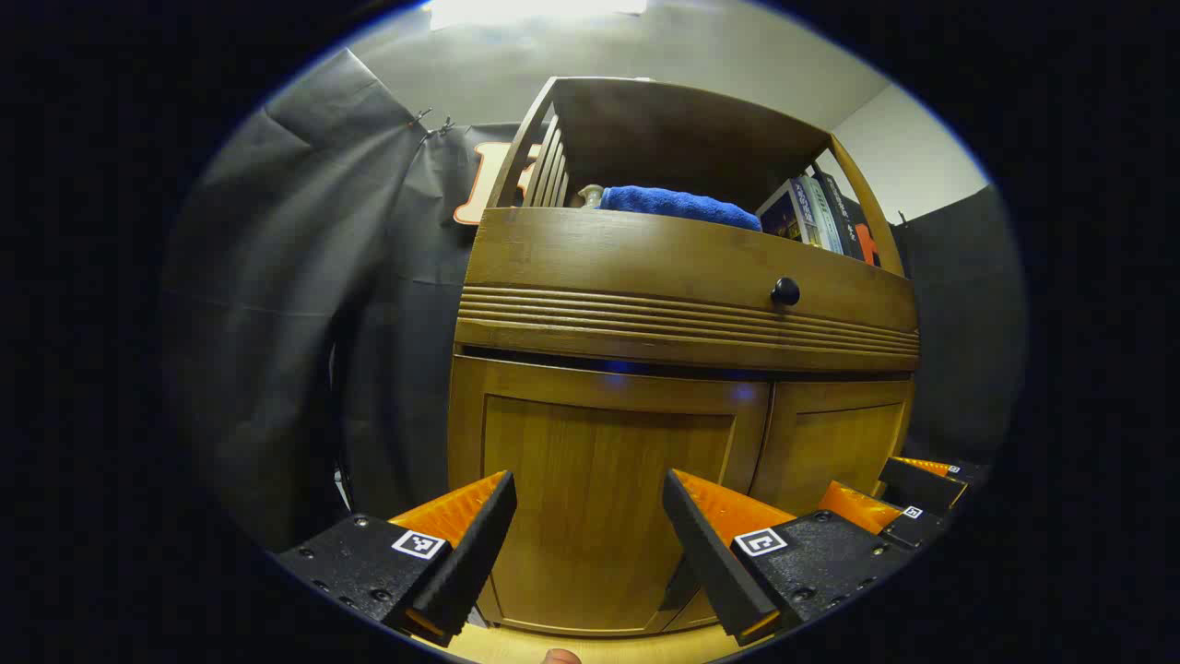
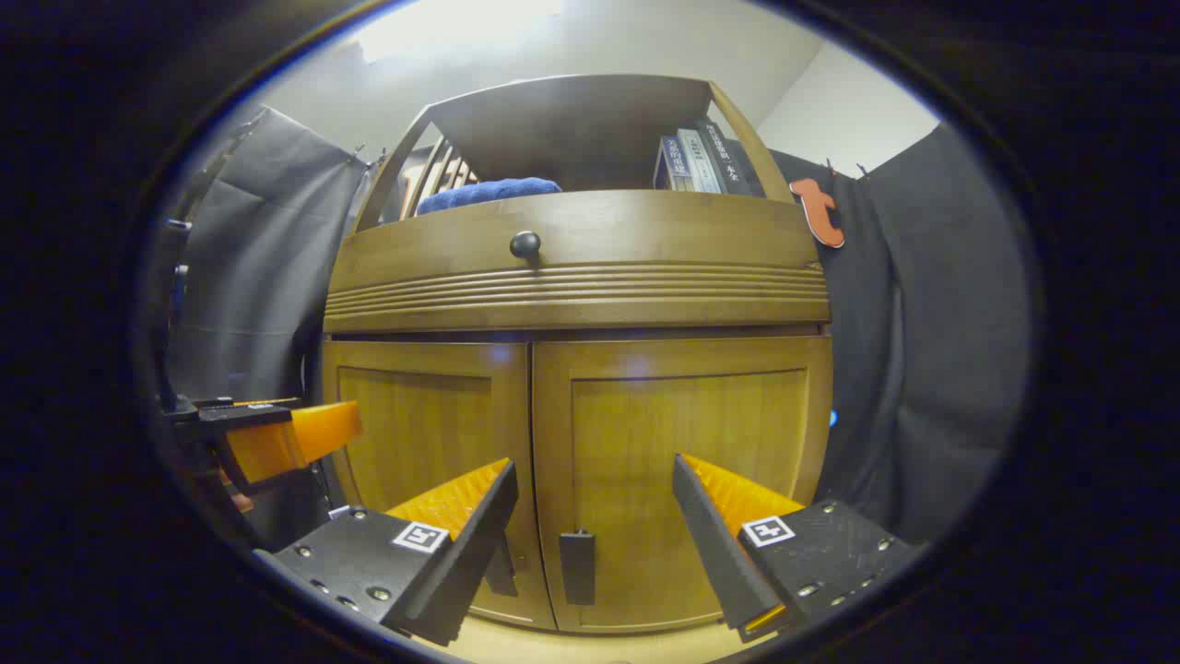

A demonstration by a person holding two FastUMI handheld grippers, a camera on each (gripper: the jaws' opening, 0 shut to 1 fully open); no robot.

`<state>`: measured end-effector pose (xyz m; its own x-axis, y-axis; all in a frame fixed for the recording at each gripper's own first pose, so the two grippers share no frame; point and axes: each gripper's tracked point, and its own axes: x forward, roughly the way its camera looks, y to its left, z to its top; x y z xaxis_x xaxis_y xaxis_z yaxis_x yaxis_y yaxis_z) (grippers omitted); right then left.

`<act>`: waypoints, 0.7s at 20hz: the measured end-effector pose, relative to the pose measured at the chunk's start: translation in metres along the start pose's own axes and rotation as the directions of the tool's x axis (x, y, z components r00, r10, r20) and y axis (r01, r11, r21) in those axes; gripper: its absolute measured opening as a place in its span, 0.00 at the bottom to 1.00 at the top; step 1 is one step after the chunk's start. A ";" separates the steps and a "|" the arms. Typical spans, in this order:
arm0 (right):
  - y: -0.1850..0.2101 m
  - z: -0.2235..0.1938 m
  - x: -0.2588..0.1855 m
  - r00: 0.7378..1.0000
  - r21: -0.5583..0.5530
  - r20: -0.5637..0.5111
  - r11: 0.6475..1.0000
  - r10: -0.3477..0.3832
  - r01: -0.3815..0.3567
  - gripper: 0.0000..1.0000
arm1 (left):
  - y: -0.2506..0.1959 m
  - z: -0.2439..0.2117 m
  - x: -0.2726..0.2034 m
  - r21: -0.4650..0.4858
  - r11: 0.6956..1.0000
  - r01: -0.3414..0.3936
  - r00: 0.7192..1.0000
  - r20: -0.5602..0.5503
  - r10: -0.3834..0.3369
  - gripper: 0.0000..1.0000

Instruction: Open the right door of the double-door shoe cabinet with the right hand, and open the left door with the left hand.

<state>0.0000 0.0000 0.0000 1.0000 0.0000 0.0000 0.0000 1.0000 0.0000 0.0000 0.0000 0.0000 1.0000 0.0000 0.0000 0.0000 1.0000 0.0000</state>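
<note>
Both wooden doors of the brown double-door shoe cabinet (image 2: 576, 369) are sitting closed. The right gripper (image 2: 590, 516), fingers apart, is facing the right door's dark handle (image 2: 578, 564); the left gripper (image 1: 585, 535), likewise spread, is facing the left door (image 1: 599, 489), ready to pull.

Both wooden doors, left door (image 2: 429, 452) and right door (image 2: 678, 461), apparently sit closed.

The wooden shoe cabinet (image 2: 576, 295) is standing on a pale floor (image 2: 590, 646), both doors sitting flush. Its open top shelf (image 2: 572, 212) is carrying a folded blue towel (image 2: 487, 193) on one side and a row of books (image 2: 696, 161) leaning upright on the other. In the left gripper view a small pale object (image 1: 590, 195) is peeking out beside the towel, too hidden to name.
</note>
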 end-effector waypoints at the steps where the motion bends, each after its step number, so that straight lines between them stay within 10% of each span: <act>1: 0.001 -0.002 0.001 1.000 -0.001 -0.006 1.000 -0.001 0.001 1.00 | 0.001 0.000 0.001 0.000 1.000 0.000 1.000 0.001 0.000 0.97; 14: 0.010 -0.043 0.018 0.993 0.020 -0.121 1.000 -0.009 0.011 1.00 | 0.019 -0.003 0.002 -0.005 1.000 -0.016 1.000 0.007 0.016 0.98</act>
<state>0.0180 0.0101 -0.0435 0.9926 -0.0089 -0.1210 0.0114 0.9997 0.0204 0.0019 0.0190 -0.0027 0.9999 0.0156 0.0070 -0.0156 0.9999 -0.0045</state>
